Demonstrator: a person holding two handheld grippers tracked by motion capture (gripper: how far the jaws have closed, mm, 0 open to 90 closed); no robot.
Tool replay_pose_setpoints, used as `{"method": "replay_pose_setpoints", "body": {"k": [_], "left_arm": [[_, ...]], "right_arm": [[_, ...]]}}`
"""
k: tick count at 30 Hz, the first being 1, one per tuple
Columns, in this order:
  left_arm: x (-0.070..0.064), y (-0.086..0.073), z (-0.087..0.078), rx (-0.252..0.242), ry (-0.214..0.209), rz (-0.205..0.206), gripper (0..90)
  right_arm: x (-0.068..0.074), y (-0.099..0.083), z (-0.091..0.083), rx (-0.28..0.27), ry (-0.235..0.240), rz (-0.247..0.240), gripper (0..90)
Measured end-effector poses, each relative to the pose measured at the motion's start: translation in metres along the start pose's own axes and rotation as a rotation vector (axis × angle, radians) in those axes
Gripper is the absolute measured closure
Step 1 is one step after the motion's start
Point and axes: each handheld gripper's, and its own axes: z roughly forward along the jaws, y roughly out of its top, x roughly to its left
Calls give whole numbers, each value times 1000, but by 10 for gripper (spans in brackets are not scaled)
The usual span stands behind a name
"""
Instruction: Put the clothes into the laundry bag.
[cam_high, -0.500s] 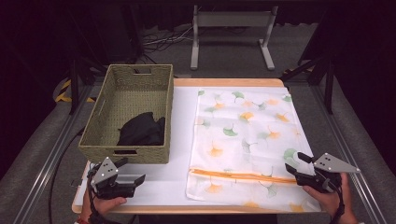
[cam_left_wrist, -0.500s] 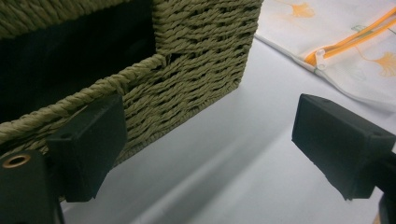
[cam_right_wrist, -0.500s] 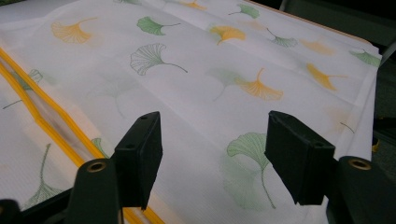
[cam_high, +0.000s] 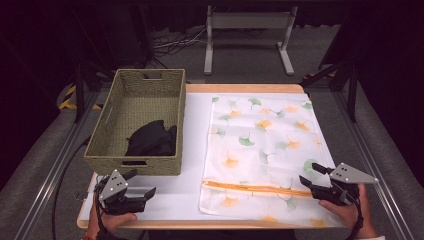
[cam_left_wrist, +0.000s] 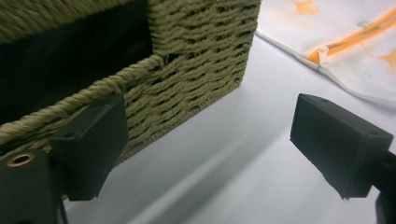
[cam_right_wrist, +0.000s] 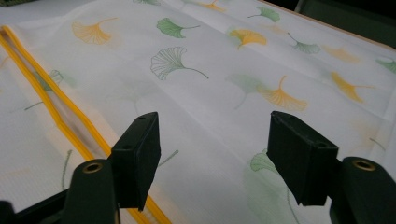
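A white zippered bag (cam_high: 265, 145) printed with ginkgo leaves lies flat on the right half of the table. Its orange zipper (cam_high: 255, 188) runs across near the front edge. My right gripper (cam_high: 311, 173) hovers open at the zipper's right end, and its jaws (cam_right_wrist: 215, 154) are apart just above the bag's fabric (cam_right_wrist: 224, 93) with the zipper (cam_right_wrist: 51, 107) to their left. My left gripper (cam_high: 141, 183) is open and empty over bare table. Its gap (cam_left_wrist: 210, 140) faces the front corner of the woven basket (cam_left_wrist: 201, 60). The bag's zipper pull (cam_left_wrist: 323, 56) lies farther off.
The woven basket (cam_high: 132, 165) stands on the left half of the white table (cam_high: 175, 197) and holds a crumpled black cloth (cam_high: 152, 140). A metal stand (cam_high: 247, 20) is on the floor beyond the table. Rails (cam_high: 45, 170) run along both table sides.
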Motion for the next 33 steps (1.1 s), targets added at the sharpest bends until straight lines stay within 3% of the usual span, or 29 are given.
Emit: {"method": "replay_pose_setpoints", "body": {"k": [4,6,10,19,23,28,30,33], "left_arm": [[-1,1,-1,1,1,3,153],[-1,1,-2,-13,21,-2,166],[0,1,-5,-31,15,-21,166],[-6,4,-3,-17,-38,-2,230],[-11,5,0,-4,-82,-3,271],[-26,9,12,59,-116,46,300],[-32,11,15,69,-127,63,306],[-31,12,13,55,-112,80,306]], "right_arm": [[0,2,-1,4,-9,-16,366],[-1,1,1,39,-28,-21,388],[-8,-2,1,69,-79,13,388],[-28,-10,1,114,-138,98,383],[-37,-14,2,130,-166,135,378],[-39,-15,4,147,-168,142,380],[-39,-15,5,156,-162,140,384],[-40,-15,6,164,-157,142,404]]}}
